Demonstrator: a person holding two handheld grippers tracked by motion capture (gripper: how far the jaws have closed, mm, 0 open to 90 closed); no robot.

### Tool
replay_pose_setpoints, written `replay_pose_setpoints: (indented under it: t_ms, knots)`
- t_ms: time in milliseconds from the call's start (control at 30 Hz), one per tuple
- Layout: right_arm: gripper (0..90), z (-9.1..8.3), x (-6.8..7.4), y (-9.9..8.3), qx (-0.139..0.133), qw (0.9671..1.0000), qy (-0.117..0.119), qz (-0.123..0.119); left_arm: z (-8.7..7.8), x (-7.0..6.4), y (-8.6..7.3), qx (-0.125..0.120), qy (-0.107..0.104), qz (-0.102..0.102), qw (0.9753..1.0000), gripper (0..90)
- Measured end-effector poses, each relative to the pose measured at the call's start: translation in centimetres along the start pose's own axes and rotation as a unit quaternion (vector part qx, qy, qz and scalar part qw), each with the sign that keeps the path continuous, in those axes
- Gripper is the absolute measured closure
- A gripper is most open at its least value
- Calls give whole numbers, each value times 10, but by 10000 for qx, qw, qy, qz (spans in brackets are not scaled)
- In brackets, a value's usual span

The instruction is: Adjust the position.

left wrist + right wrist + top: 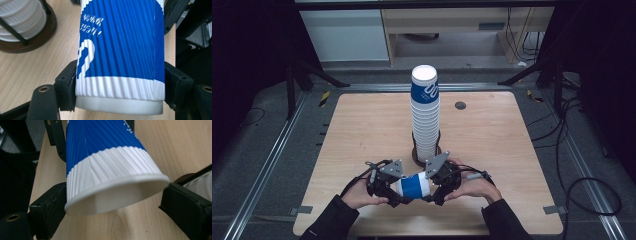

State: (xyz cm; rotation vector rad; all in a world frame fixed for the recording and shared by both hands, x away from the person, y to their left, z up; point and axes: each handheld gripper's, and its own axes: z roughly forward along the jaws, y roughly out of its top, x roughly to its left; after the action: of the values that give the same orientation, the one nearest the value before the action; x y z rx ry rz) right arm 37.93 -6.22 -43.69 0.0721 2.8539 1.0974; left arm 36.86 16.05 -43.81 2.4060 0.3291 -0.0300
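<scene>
Paper cup (412, 185), on its side, spans the two grippers: left gripper (395, 192) jaws clamp its base end, right gripper (432, 189) jaws flank its rim. Beyond stands the cup stack (425, 115). Probable step: handover or stacking; next, one grip must release.

The table (362, 130) was viewed from above the person's side, forward and down. The left gripper view was taken very close along its jaws, toward the narrow end of a blue and white cup (120, 50); the right gripper view faced its open rim. The cup was shared by all three views.
</scene>
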Motion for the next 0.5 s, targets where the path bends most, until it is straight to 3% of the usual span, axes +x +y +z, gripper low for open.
replay_pose_setpoints:
  t_ms: [200, 467, 500]
  knots:
    - [74, -19, -6, -2, -537, 9980, -203, 263, -15, 9, -6, -353, 130, -183, 9991, 268]
    - [72, -36, -13, -7, -998, 9931, -376, 496, -35, 14, -10, -1117, 182, -315, 9931, 268]
    - [72, -37, -13, -8, -1041, 9925, -388, 515, -35, 14, -10, -1117, 182, -315, 9931, 268]
